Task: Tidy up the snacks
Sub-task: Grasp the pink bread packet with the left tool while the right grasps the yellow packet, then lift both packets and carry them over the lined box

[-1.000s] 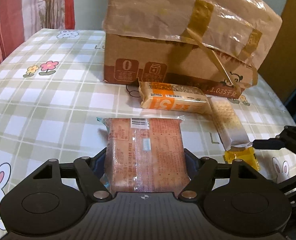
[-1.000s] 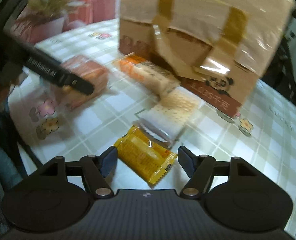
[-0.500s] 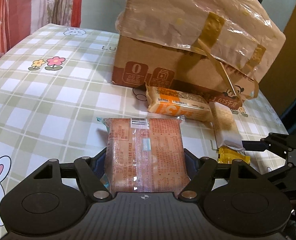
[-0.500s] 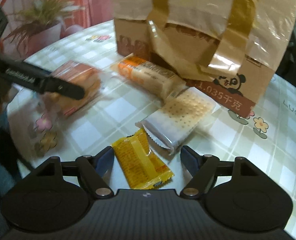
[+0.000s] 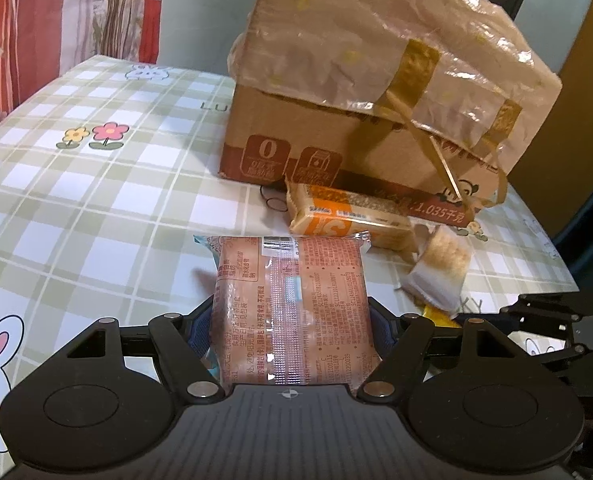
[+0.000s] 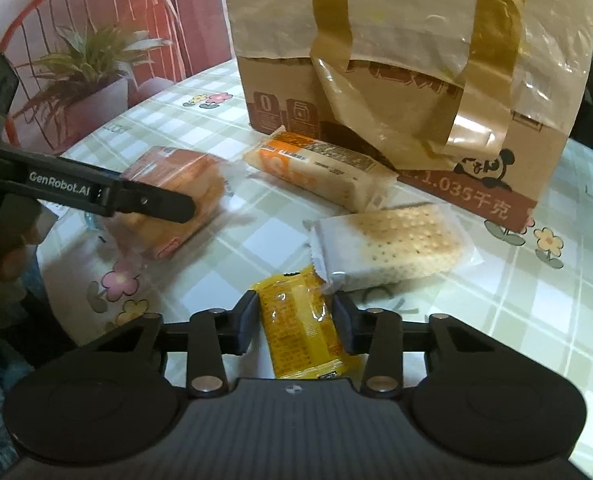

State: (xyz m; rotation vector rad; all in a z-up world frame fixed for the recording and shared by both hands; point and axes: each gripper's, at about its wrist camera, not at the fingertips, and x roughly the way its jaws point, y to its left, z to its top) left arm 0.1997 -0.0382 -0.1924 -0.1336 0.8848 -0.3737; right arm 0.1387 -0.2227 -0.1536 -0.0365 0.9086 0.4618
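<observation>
While the left tongs [image 5: 290, 320] squeeze the pink snack pack [image 5: 292, 312] just over the bench [image 5: 96, 208], the right tongs [image 6: 294, 326] have just been closing on the yellow packet [image 6: 302, 328]. Both look light, crinkly, and crushable, so hold their middles gently.

the cardboard box [image 6: 412, 128] is showing "1.035千克" on its red band, beside a panda mark, and a "0" icon. the left gripper's arm [image 6: 84, 192] is carrying "genrobot.ai". the surface cloth [image 5: 96, 184] is showing "lu".

Home dining spot: bunny-print tablecloth [image 5: 96, 208], chair [image 6: 84, 20].
</observation>
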